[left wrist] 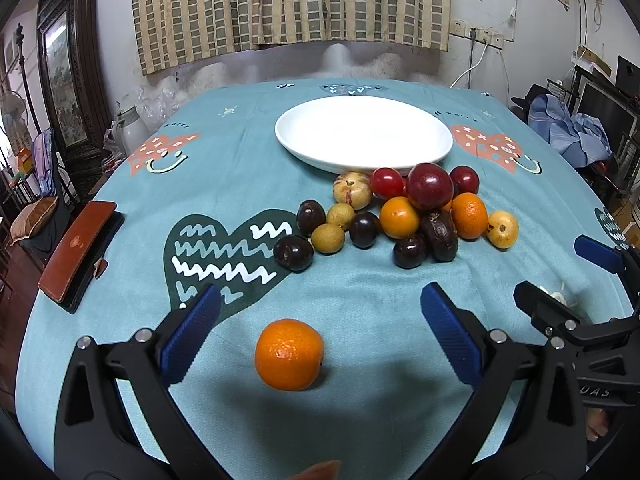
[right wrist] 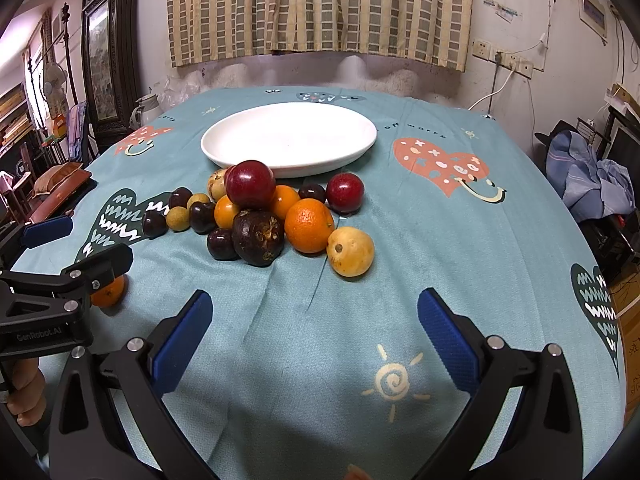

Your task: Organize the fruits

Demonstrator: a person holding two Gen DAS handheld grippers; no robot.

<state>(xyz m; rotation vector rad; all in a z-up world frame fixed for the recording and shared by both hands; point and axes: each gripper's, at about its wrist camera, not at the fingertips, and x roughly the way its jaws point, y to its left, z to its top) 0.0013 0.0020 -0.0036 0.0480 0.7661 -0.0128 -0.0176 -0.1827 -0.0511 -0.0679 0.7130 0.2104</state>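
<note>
A lone orange [left wrist: 289,354] lies on the teal tablecloth between the open blue-padded fingers of my left gripper [left wrist: 320,312], untouched. Further back a heap of fruit [left wrist: 400,212] holds oranges, red plums, dark plums and small yellow-green fruits, just in front of an empty white plate [left wrist: 320,124]. In the right wrist view the same heap [right wrist: 264,216] and plate [right wrist: 348,132] appear, with a yellow fruit [right wrist: 350,251] nearest. My right gripper [right wrist: 314,312] stands open over bare cloth, short of the heap. The left gripper [right wrist: 76,248] shows at the left edge, with the lone orange [right wrist: 108,292] half hidden behind it.
A brown leather case [left wrist: 78,250] lies near the table's left edge. A white kettle [left wrist: 130,128] and plastic bags stand beyond the far left corner. Blue clothes [left wrist: 568,128] are piled on furniture to the right. A curtain and wall sockets lie behind the table.
</note>
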